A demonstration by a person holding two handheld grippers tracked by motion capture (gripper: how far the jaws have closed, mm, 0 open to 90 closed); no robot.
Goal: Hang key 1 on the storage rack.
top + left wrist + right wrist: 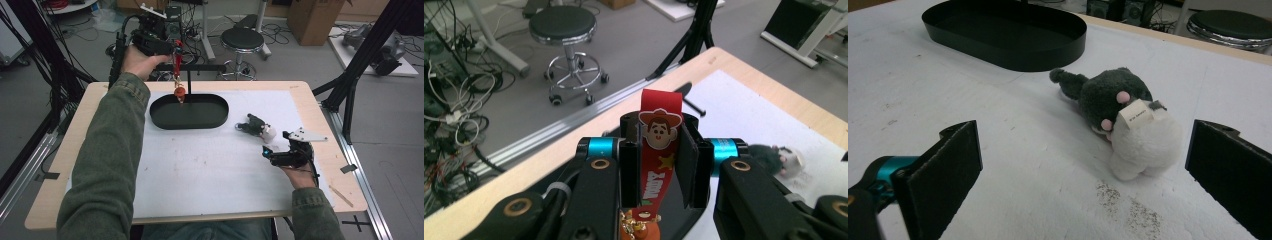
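Observation:
My left gripper is raised beyond the table's far edge and is shut on a red strap that bears a cowboy face. The strap hangs down, and an orange charm at its end dangles just over the far rim of a black oval tray. A grey and white plush toy lies on the white mat to the right of the tray. My right gripper rests on the mat just in front of the plush, open, with nothing between its jaws.
The black tray has nothing lying in it. A black stool stands on the floor beyond the table. Black frame posts rise at the right, and cables lie on the floor at the far left.

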